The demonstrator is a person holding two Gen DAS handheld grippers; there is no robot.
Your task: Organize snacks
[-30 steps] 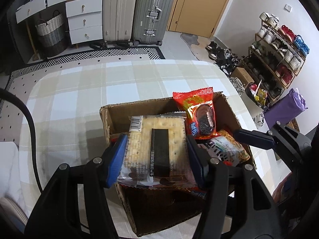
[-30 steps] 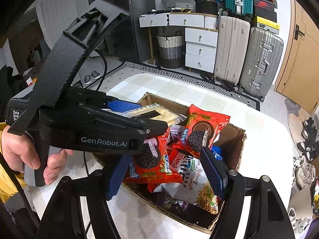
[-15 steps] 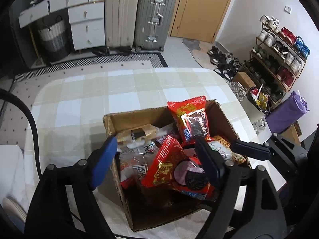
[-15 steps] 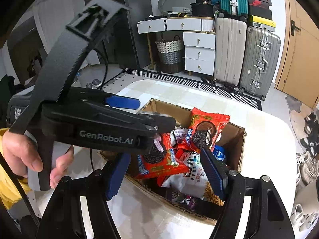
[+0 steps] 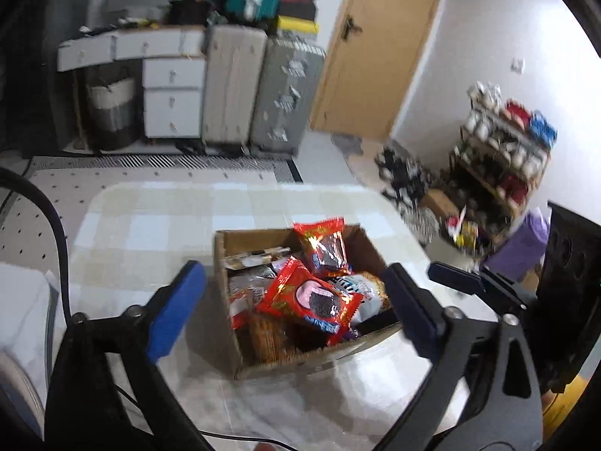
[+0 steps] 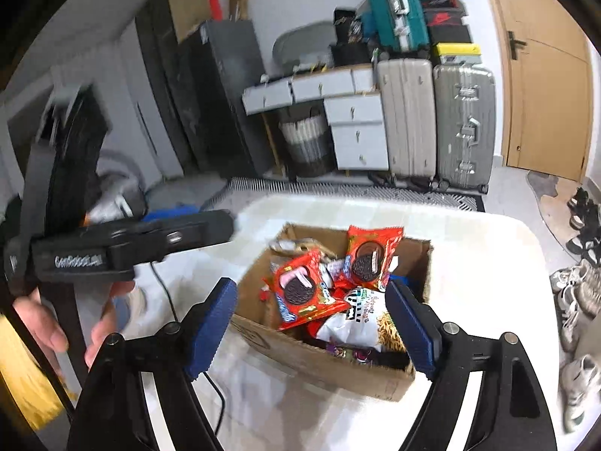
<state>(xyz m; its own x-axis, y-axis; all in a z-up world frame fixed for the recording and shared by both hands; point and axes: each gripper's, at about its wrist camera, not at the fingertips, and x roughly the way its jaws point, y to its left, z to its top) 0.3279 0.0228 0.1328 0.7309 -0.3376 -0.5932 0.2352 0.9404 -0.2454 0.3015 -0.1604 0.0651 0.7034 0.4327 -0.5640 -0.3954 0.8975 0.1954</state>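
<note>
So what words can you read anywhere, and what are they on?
"GenRobot.AI", smeared but just readable, on the side of the left gripper in the right wrist view.
Red cookie packets: lettering too blurred to read.
White noodle snack bag: print too blurred to read.
Cardboard box: mark unreadable.

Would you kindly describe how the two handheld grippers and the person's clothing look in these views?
Both the left gripper and right gripper have angular matte black frames with silver screws and flat blue pads on the fingers. The left gripper's body carries blurred white lettering, and a black cable runs from it. A yellow sleeve shows by the person's hand.
</note>
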